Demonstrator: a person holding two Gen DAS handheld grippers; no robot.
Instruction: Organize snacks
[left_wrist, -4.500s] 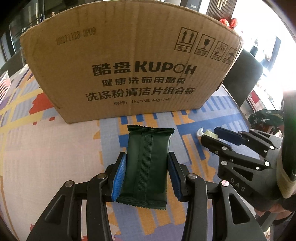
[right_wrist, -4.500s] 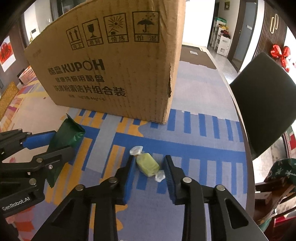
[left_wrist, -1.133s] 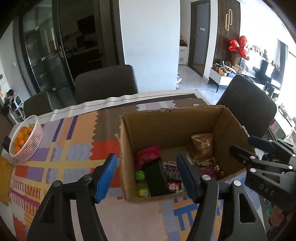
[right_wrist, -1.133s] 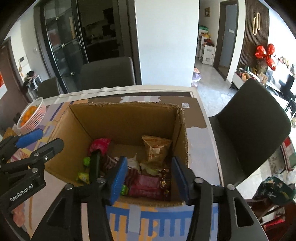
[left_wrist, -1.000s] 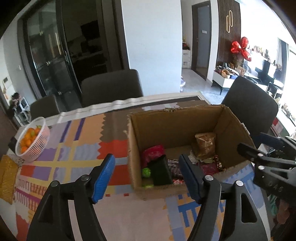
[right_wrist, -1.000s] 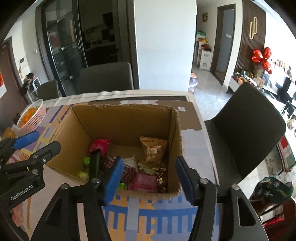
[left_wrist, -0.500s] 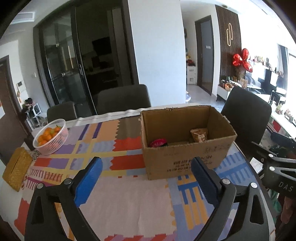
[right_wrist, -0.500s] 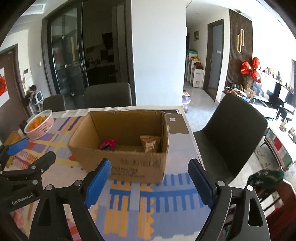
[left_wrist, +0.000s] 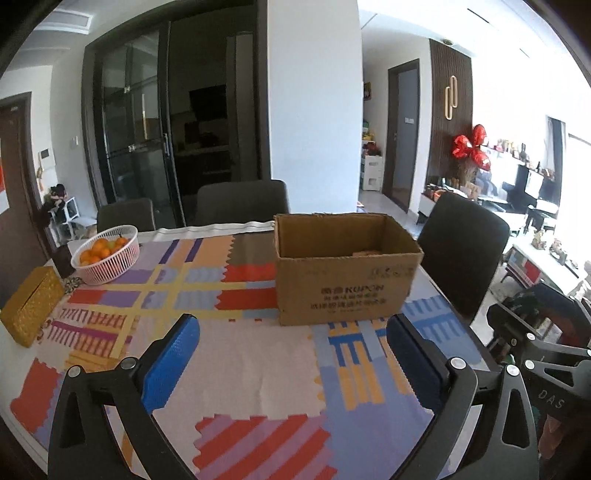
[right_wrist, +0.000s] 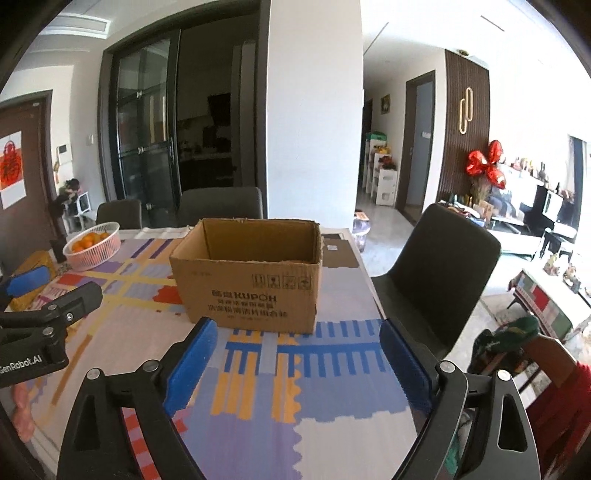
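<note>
An open cardboard box (left_wrist: 347, 280) (right_wrist: 251, 295) stands on the patterned tablecloth (left_wrist: 258, 369), well ahead of both grippers. Only a brown packet top (left_wrist: 365, 253) shows over its rim; the other snacks inside are hidden. My left gripper (left_wrist: 291, 332) hovers over the cloth, its jaws still opening with nothing between them. My right gripper (right_wrist: 297, 332) is beside it on the right, its jaws also opening and empty. Each wrist view shows the other gripper at its edge: the right gripper (left_wrist: 524, 314) and the left gripper (right_wrist: 55, 288).
A white basket of oranges (left_wrist: 105, 251) (right_wrist: 92, 247) and a yellow tissue box (left_wrist: 31, 306) sit at the table's far left. Dark chairs (left_wrist: 461, 251) (right_wrist: 443, 266) stand behind and to the right. The table edge (right_wrist: 373, 295) runs close by the box's right side.
Both grippers have drawn back from above the box, which now looks smaller and farther off. Both pairs of jaws have spread wider. The green packet and wrapped candy held earlier are no longer held.
</note>
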